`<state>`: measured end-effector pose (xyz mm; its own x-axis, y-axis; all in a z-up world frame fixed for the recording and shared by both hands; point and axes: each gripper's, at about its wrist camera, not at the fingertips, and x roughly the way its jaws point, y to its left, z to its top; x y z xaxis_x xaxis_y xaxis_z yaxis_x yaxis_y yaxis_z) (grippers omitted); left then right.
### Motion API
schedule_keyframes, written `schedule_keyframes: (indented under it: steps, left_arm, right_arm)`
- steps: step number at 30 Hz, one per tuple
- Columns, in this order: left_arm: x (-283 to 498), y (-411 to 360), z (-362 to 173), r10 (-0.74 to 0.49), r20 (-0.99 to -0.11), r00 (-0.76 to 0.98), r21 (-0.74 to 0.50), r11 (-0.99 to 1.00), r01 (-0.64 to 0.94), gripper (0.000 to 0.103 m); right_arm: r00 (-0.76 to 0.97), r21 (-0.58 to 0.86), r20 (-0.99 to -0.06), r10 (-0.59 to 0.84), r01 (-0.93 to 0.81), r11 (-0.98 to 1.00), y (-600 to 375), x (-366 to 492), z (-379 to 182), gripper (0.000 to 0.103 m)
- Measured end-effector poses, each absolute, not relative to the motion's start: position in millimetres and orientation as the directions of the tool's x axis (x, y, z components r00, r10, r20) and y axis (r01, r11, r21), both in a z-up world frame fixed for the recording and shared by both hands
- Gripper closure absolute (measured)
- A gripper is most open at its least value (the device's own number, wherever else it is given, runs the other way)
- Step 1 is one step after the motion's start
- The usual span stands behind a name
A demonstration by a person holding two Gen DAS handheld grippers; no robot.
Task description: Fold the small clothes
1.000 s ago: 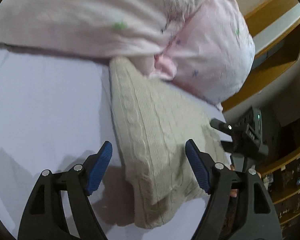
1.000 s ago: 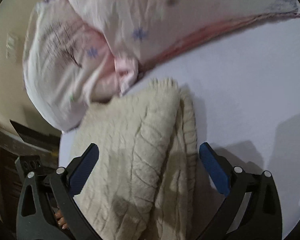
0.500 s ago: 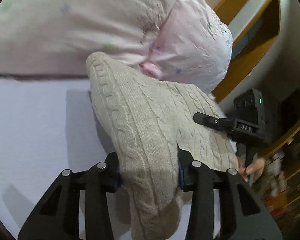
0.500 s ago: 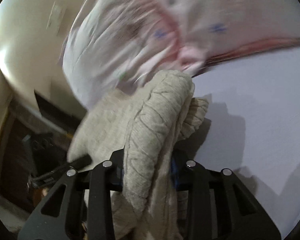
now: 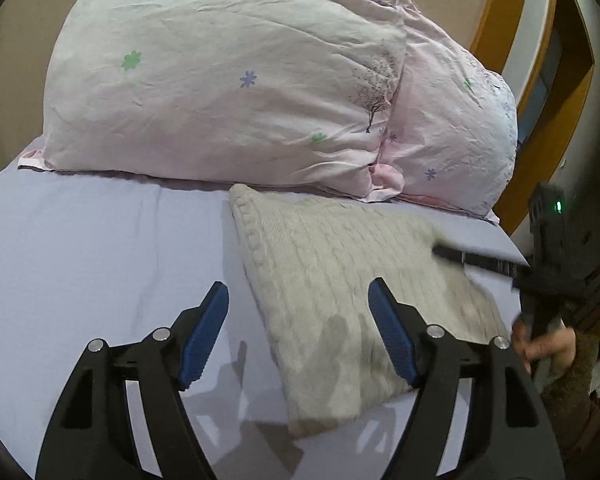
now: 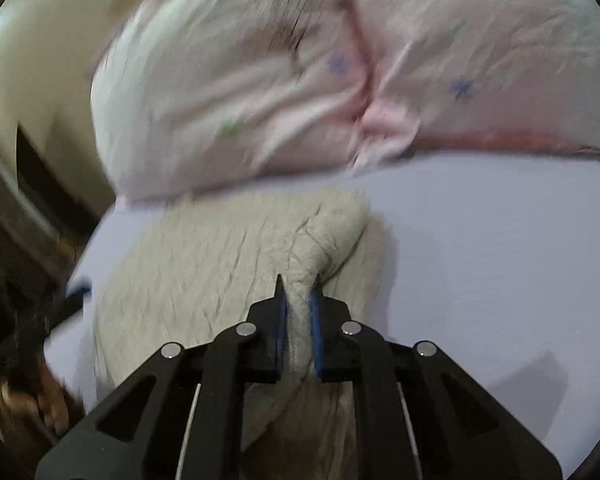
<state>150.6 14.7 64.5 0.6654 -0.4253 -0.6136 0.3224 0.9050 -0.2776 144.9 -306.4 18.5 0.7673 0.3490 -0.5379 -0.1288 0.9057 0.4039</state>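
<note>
Pillows [image 5: 228, 80] are being propped along the far edge of the lilac bedsheet [image 5: 80, 248], and the folded cream knit garment [image 5: 340, 280] is being laid just before them. Its near edge is being bracketed, untouched, by the spread left gripper [image 5: 298, 332]; one bunched fold [image 6: 300, 312] is being pinched by the right gripper [image 6: 299, 320].

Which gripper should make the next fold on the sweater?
Right. The right gripper is already shut on a pinch of the sweater; the left gripper is open above it, holding nothing.
</note>
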Motion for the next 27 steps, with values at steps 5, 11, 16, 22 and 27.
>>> schedule_keyframes:
  steps: [5,11,16,22,27]
  left_arm:
    - [130.7,24.4,57.6,-0.434,-0.626,0.648,-0.283,0.900,0.330,0.029]
    - [104.0,22.5,41.2,-0.398,-0.675,0.621,-0.239,0.914,0.327,0.010]
    - [90.9,16.3,25.7,-0.314,-0.715,0.624,-0.165,0.944,0.285,0.003]
    - [92.4,-2.0,12.6,-0.243,-0.760,0.602,-0.099,0.960,0.263,0.001]
    - [96.3,-16.1,2.2,-0.155,-0.798,0.582,-0.006,0.968,0.249,0.001]
  right_arm:
    - [0.726,0.360,-0.625,0.287,-0.058,0.931,-305.4,155.8,-2.0,0.087]
    - [0.790,0.298,-0.574,0.216,-0.044,0.953,-313.0,105.4,20.8,0.008]
    - [0.842,0.188,-0.528,0.112,-0.013,0.982,-295.1,46.3,20.9,0.002]
    - [0.730,0.080,-0.677,0.096,-0.056,0.995,-243.5,42.0,-21.9,0.002]
    - [0.669,0.026,-0.742,0.044,-0.037,0.999,-217.8,62.6,-42.6,0.002]
